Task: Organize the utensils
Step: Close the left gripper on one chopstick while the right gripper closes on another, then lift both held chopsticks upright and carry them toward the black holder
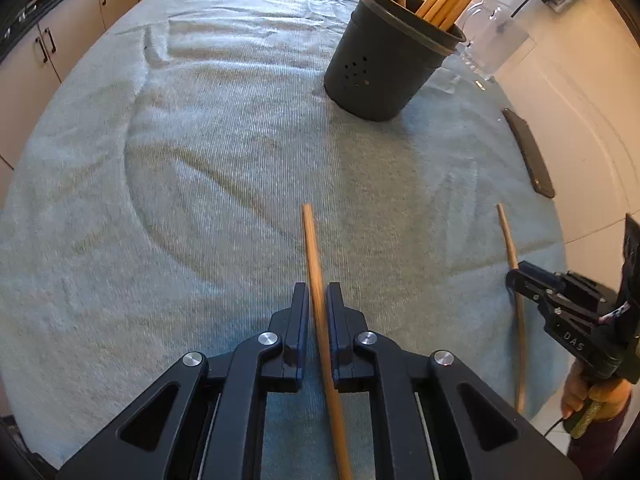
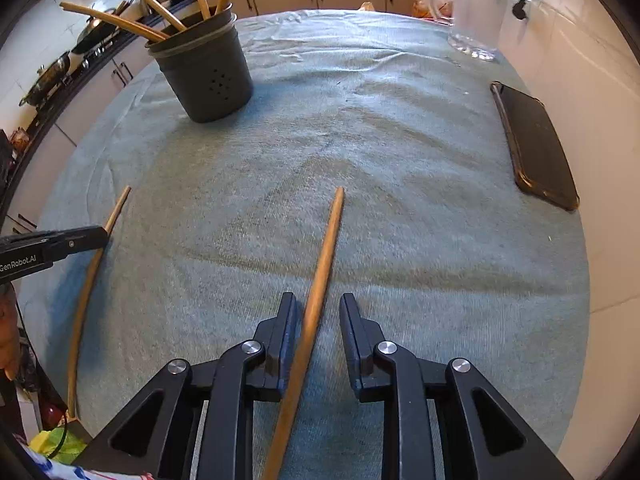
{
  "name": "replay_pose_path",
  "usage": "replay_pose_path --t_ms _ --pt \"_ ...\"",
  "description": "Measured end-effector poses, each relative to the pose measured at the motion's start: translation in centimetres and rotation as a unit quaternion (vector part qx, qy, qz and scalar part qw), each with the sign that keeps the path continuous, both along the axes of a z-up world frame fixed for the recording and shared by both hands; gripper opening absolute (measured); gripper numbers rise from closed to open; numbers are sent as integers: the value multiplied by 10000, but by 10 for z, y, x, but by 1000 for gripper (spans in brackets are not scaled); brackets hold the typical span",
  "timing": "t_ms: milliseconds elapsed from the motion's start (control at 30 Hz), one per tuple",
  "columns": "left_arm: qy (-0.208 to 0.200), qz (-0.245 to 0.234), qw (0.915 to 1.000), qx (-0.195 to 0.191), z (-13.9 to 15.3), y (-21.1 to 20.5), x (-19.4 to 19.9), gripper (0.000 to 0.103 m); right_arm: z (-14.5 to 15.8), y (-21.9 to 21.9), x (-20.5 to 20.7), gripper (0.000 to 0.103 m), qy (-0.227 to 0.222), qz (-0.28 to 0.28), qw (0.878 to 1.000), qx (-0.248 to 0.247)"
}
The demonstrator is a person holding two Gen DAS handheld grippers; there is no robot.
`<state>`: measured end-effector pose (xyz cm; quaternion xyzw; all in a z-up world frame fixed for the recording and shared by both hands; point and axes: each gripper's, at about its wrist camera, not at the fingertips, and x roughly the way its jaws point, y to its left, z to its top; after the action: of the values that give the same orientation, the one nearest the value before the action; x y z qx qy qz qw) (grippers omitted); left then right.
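Chopsticks [image 1: 316,280] [image 2: 320,272], slender tan wood, between tongs

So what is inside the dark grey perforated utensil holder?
Several long wooden chopsticks stand in the dark grey perforated utensil holder, leaning out over its rim in different directions. Their lower ends and the holder's bottom are hidden by its wall.
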<state>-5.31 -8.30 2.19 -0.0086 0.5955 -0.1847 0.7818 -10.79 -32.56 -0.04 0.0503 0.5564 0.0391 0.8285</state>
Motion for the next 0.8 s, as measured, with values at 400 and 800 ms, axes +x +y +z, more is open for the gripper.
replay_pose_path --t_ms 400,800 --pt "-64 -204 9994 282 0 -23 21 10 0 19 49 19 350 478 9970 -507" --pt "-468 -81 9989 11 8 -14 10 5 10 20 53 6 -90 272 9993 -222"
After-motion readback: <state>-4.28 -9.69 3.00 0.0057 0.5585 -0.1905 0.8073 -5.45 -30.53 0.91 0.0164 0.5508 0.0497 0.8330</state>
